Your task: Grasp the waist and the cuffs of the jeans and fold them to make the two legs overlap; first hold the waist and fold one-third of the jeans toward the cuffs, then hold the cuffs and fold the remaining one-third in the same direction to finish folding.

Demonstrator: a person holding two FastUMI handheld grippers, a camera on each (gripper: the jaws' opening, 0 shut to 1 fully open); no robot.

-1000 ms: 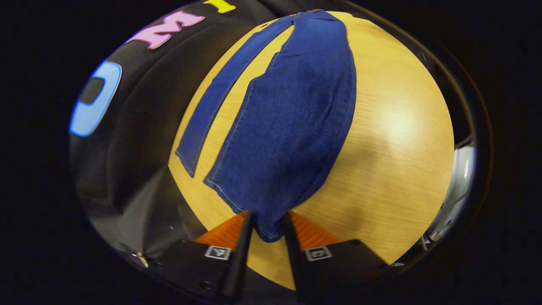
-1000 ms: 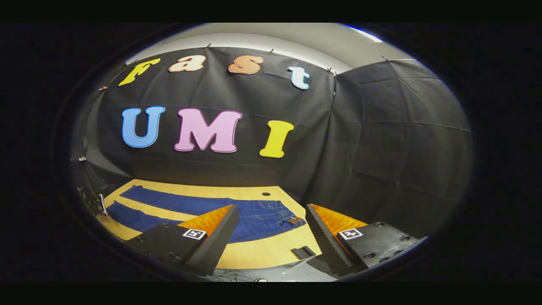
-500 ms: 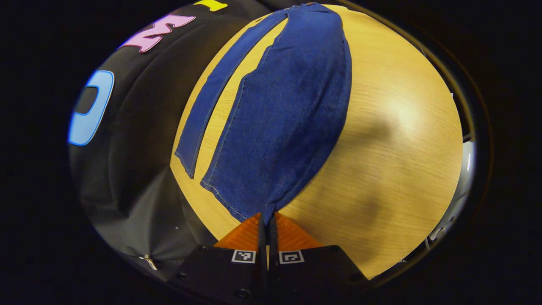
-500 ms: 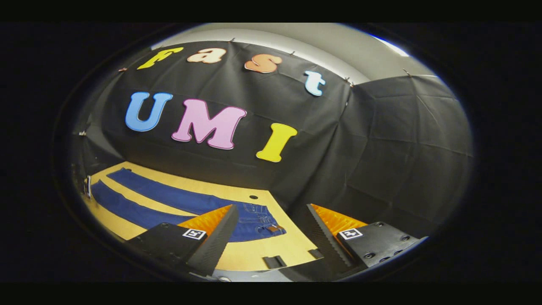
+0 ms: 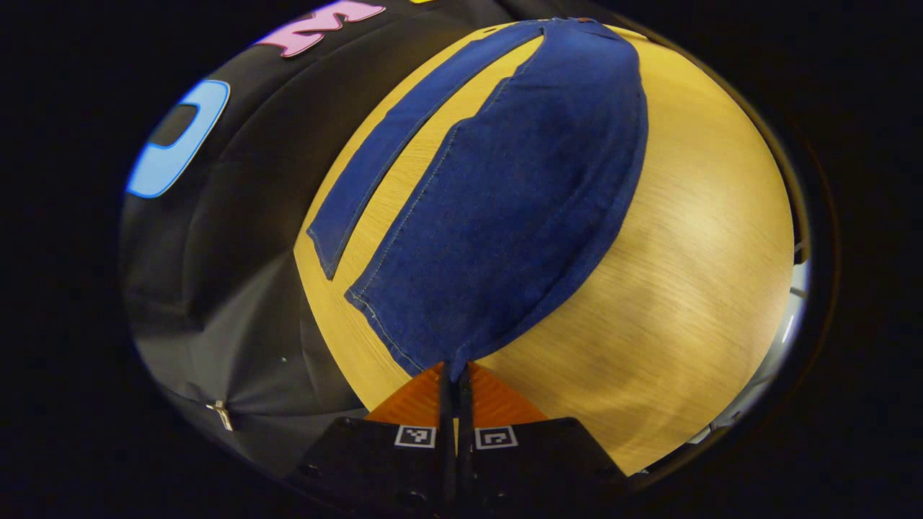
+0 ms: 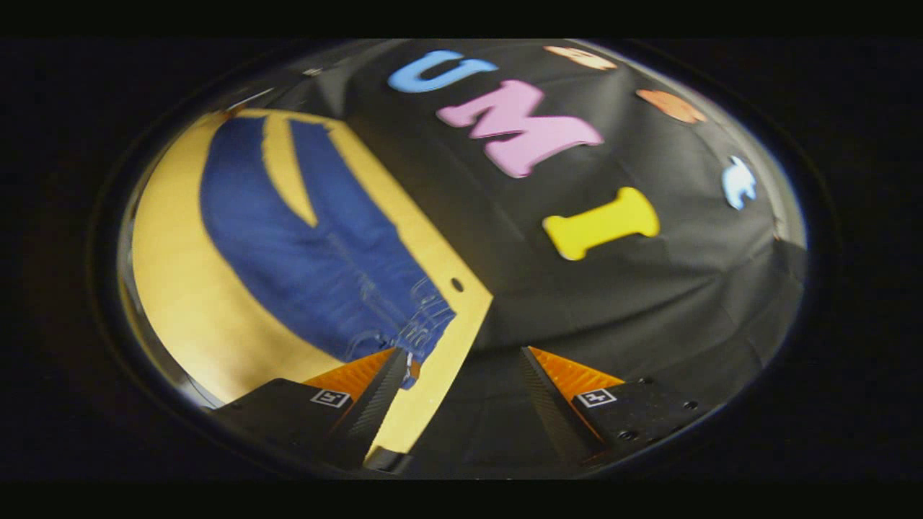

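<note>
left gripper [image 5: 455,371] clamps jeans [image 5: 497,209] cuff | right gripper [image 6: 461,360] agape, beside waist

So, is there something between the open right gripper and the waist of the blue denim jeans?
Nothing visible. The right gripper is open near the waist of the blue denim jeans on the bare wooden table.

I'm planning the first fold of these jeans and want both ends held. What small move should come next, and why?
Probably bring the right gripper down to the waist and close on it. The left gripper is already shut on the near leg's cuff, while the right one is open with the waist just beyond its fingertip, ungrasped. The legs of the jeans lie apart on the table.
</note>
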